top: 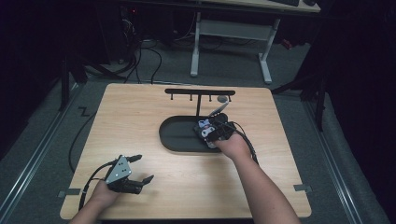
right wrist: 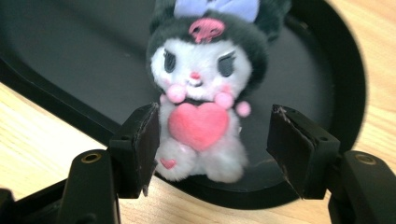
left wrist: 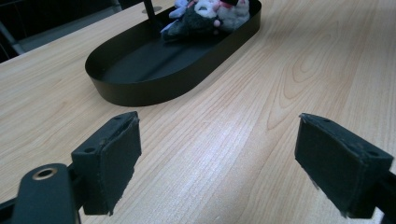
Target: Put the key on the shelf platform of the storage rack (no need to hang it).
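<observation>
pale wood grain covers the counter, which takes up the middle of the high view. a black oval tray lies near the centre of the frame, and a black rack with small hooks stands at its far side. the plush toy sits at the right end of the tray: white face, black hood with a lilac bow and a pink skull mark, a pink heart on its chest. in the right gripper view it fills the upper centre of the frame, its feet resting on the tray's near rim. the right tongs are spread apart on either side of the toy's body; the left-hand pad is just beside or touching the fur, i cannot tell which, and the right-hand pad stands clear of it. in the high view the right hand holds them at the tray's right end. the left tongs sit at the lower left of the high view, held by the left hand, jaws wide open over bare wood, well apart from the tray. in the left gripper view the tray and toy lie in the upper part of the frame.
</observation>
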